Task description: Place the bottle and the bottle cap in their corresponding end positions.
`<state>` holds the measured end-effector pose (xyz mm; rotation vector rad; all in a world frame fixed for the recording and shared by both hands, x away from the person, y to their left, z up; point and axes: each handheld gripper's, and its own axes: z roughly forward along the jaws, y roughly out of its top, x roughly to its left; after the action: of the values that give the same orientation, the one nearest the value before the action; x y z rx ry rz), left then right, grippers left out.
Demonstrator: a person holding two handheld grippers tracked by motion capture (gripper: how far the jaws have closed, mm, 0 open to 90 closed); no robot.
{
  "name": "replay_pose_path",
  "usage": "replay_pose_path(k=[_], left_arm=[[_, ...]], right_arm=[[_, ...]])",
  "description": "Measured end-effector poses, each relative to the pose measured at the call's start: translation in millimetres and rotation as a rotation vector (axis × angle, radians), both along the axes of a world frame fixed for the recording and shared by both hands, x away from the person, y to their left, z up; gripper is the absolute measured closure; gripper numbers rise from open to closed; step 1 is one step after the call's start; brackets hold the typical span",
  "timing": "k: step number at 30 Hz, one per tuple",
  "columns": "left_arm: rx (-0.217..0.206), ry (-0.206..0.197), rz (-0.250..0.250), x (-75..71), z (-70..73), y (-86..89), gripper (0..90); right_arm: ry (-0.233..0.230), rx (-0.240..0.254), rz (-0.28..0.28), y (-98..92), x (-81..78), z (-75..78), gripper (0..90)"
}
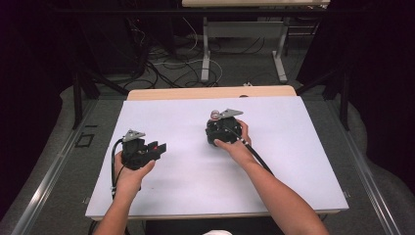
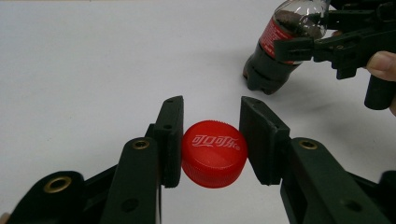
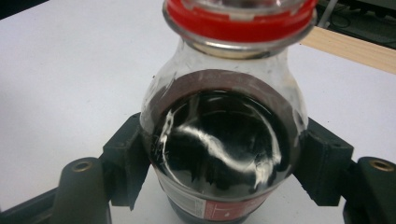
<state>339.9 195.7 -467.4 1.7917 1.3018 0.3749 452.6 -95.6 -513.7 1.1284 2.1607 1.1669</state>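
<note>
- Nearest me, on the white surface (image 1: 195,166), my left tool (image 2: 212,140) grips a red bottle cap (image 2: 214,153) between its jaws.
- Farther out, my right tool (image 3: 219,158) is clamped on a cola bottle (image 3: 219,140), uncapped, dark liquid inside.
- From the left gripper view, that bottle (image 2: 280,46) tilts, base near the surface.

one cola bottle (image 2: 275,51), one red cap (image 2: 214,153), two grippers, one table (image 1: 186,191)

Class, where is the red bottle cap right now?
The red cap sits between the left gripper jaws, low on the table's left; the cola bottle is in the right gripper.
</note>
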Motion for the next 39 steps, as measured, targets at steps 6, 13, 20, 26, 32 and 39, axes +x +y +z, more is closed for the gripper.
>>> replay_pose_path(k=[6, 13, 20, 26, 32, 39], left_arm=[[0.002, 0.011, -0.007, 0.9, -1.0, -0.4, 61.5], [0.004, 0.015, -0.011, 2.4, -6.3, -5.1, 61.5], [0.013, 0.028, -0.046, 4.9, -10.8, -13.0, 61.4], [0.026, 0.038, -0.076, 6.5, -19.2, -24.1, 61.5], [0.056, 0.037, -0.142, 9.0, -29.7, -45.7, 61.4], [0.084, 0.052, -0.219, 9.7, -42.8, -75.1, 61.4]], right_arm=[[0.044, -0.001, 0.013, -1.4, 3.3, -3.8, 23.1], [0.057, 0.004, 0.015, -4.2, 0.0, -16.1, 17.4], [0.084, 0.011, -0.02, -17.7, -11.7, -16.8, 14.8], [0.091, -0.01, -0.019, -33.8, -30.0, -20.1, 14.6], [0.099, -0.026, -0.04, -53.9, -45.8, -21.2, 6.7], [0.147, -0.036, -0.063, -75.1, -63.2, -23.8, 0.0]])
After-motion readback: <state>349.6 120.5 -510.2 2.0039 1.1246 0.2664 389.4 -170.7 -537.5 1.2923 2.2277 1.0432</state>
